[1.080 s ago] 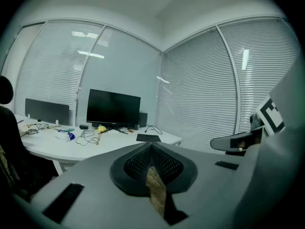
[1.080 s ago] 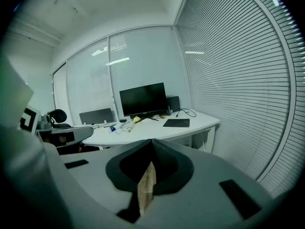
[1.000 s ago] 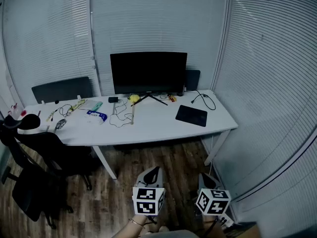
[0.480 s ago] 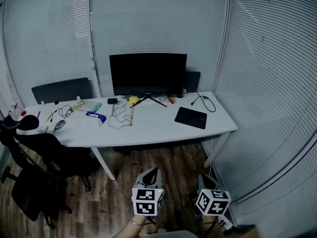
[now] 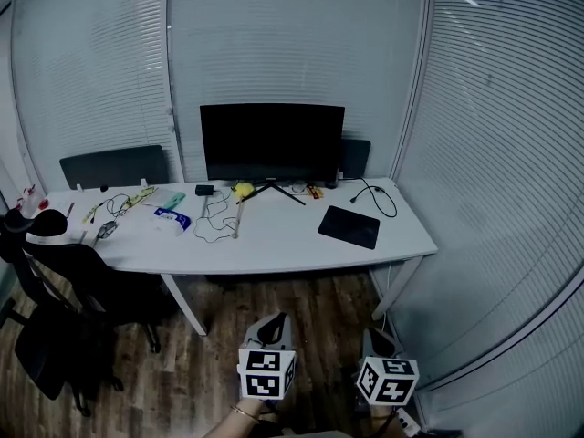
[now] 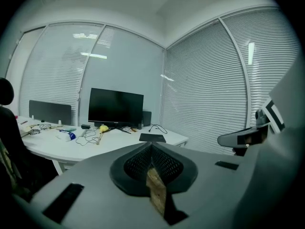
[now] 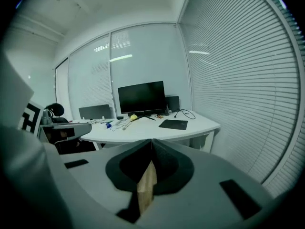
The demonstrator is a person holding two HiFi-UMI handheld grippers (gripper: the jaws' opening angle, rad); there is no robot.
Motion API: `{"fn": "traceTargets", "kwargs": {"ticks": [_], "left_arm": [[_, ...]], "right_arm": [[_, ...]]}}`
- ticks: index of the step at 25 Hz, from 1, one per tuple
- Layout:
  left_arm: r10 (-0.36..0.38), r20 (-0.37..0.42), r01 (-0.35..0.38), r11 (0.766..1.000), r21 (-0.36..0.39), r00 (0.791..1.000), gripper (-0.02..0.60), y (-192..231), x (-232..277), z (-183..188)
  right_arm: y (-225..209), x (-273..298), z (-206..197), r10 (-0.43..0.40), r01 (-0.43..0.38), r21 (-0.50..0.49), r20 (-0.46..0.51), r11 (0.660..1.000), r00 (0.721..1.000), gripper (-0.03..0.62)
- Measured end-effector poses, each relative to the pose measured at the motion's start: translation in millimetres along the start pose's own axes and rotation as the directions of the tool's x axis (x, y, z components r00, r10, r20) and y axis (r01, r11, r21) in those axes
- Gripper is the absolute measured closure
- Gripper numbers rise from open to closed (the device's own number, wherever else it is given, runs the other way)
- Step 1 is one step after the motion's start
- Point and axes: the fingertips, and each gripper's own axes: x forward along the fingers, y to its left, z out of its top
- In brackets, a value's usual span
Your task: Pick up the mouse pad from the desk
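Desk (image 5: 274, 245) count: one, white, with one black monitor (image 5: 272, 142) on it. One black mouse pad (image 5: 349, 226) lies flat near the desk's right end. My left gripper (image 6: 151, 144) and right gripper (image 7: 151, 140) are both closed and empty, well apart from the desk. Print on the blue-and-white packet (image 5: 172, 218) is too small to read.

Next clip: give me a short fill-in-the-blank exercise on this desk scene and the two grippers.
1. In the head view, the flat black rectangular mouse pad lies on the white desk, toward its ____ end.
2. The left gripper and the right gripper both have their jaws ____, with nothing between them.
3. In the head view, the black office chair stands at the desk's ____ end.

Missing words: right; shut; left.
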Motion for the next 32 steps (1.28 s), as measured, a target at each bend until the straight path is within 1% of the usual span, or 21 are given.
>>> {"fn": "traceTargets", "kwargs": {"ticks": [2, 5, 12, 19, 24, 32], "left_arm": [[0.000, -0.006, 0.000, 1.000, 0.002, 1.000, 0.563, -3.7, 5.8, -2.6], [0.003, -0.020, -0.003, 1.000, 0.004, 1.000, 0.563, -4.7, 14.3, -9.8], [-0.001, -0.039, 0.001, 1.000, 0.005, 0.999, 0.563, -0.8, 33.2, -10.2], [-0.021, -0.031, 0.021, 1.000, -0.005, 0.999, 0.563, 4.0, 65.3, -1.6], [-0.051, -0.030, 0.051, 0.999, -0.010, 0.998, 0.563, 8.6, 96.5, 5.6], [-0.035, 0.000, 0.035, 0.998, -0.047, 0.999, 0.563, 41.9, 148.3, 34.8]], "right_arm": [[-3.9, 4.8, 3.1, -0.001, 0.001, -0.024, 0.001, 1.000, 1.000, 0.560], [-7.0, 12.1, 3.1, 0.010, -0.010, -0.022, -0.009, 1.000, 1.000, 0.560], [-12.8, 30.4, 0.9, 0.009, -0.010, -0.018, -0.032, 1.000, 0.999, 0.560], [-21.5, 56.8, 7.1, -0.005, 0.004, -0.028, -0.047, 1.000, 0.999, 0.560], [-33.1, 81.8, 22.3, -0.034, 0.034, -0.004, -0.043, 0.999, 0.998, 0.560], [-44.3, 124.2, 59.0, -0.077, 0.076, -0.035, -0.035, 0.997, 0.996, 0.560]]}}
